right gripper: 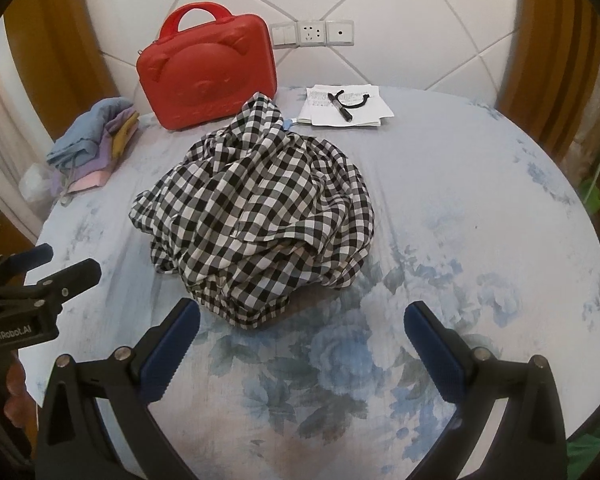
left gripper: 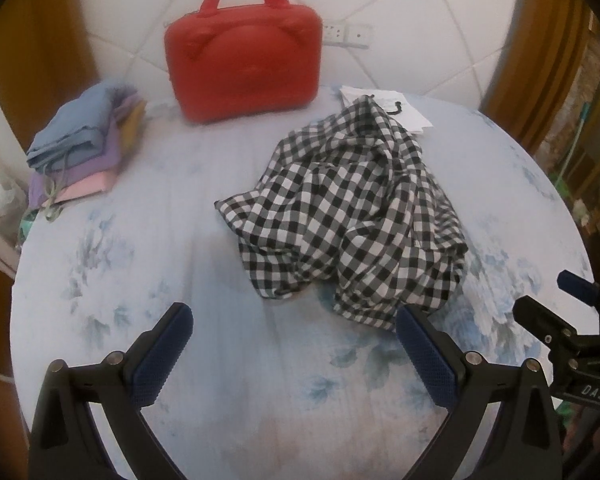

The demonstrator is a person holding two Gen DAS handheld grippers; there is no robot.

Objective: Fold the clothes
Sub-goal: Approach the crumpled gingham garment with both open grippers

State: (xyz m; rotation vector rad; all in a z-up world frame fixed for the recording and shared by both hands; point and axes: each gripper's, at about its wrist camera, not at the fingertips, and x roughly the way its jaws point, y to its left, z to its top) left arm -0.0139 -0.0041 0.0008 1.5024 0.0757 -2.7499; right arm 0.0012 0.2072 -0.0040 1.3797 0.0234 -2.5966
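Observation:
A crumpled black-and-white checked garment (left gripper: pixel 352 220) lies in a heap on the round table covered with a pale blue floral cloth (left gripper: pixel 180 240); it also shows in the right wrist view (right gripper: pixel 260 216). My left gripper (left gripper: pixel 294 322) is open and empty, just short of the heap's near edge, its right finger close to the fabric. My right gripper (right gripper: pixel 302 318) is open and empty, its left finger near the heap's front edge. The right gripper also shows at the right edge of the left wrist view (left gripper: pixel 560 304), and the left gripper at the left edge of the right wrist view (right gripper: pixel 60 264).
A red bear-face case (left gripper: pixel 244 60) stands upright at the back of the table (right gripper: pixel 500 200). A stack of folded clothes in blue, purple and pink (left gripper: pixel 80 144) sits at the back left. White papers with a black marker (right gripper: pixel 340 108) lie at the back right.

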